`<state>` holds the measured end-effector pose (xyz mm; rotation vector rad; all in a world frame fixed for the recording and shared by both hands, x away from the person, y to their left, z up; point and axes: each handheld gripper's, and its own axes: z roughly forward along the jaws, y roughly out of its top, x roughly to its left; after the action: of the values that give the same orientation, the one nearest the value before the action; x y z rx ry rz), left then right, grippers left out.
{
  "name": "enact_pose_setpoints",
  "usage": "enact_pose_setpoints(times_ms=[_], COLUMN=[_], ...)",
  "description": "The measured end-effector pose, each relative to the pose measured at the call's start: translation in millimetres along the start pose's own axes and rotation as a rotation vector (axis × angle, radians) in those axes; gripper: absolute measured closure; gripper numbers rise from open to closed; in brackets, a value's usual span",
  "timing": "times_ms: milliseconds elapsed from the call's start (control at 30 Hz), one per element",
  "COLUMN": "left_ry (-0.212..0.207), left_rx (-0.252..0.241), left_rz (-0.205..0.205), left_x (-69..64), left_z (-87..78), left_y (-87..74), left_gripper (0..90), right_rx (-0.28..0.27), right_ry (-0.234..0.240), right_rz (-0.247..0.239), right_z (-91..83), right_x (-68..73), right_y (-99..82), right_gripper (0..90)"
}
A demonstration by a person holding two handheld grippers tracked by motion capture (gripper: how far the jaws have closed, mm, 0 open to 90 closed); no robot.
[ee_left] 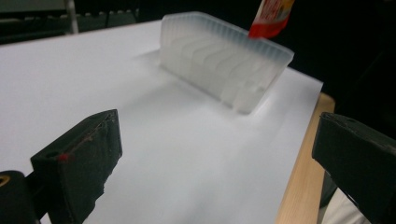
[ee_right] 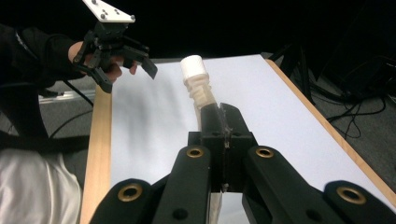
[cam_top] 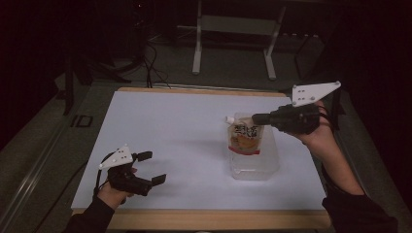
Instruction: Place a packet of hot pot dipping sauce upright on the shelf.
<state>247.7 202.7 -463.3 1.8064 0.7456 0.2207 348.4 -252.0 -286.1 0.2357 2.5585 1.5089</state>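
Pouch (cam_top: 244, 138) — a spouted refill pack — is held upright by its top edge in the clamped right gripper (cam_top: 256, 119), right of centre, directly over the translucent rack (cam_top: 257, 167). Left gripper (cam_top: 151, 168) is seen lower left, spread wide, empty — well apart.

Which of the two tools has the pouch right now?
The right tool: its jaws are shut on the pouch near the spout, above the clear bin. The left tool is open and empty.
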Motion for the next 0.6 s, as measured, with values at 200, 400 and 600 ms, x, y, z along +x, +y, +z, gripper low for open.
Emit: enact_pose_setpoints(times_ms=[200, 400, 600], left_ry=[0.013, 0.007, 0.009], left_rx=[0.008, -0.011, -0.016], left_rz=[0.006, -0.001, -0.003], left_x=[3.5, 6.2, 6.6], left_z=[2.5, 3.7, 3.3], left_y=[-12.8, -15.8, -16.0], left_gripper=[2.0, 2.0, 2.0], right_rx=[0.03, 0.051, 0.077], right_ry=[0.026, 0.038, 0.048], right_rz=[0.007, 0.026, 0.036], right_z=[-4.3, -2.1, 5.3], right_x=[-6.9, -12.1, -16.2], right_y=[-15.8, -34.7, -48.1], right_gripper=[90.0, 90.0, 90.0])
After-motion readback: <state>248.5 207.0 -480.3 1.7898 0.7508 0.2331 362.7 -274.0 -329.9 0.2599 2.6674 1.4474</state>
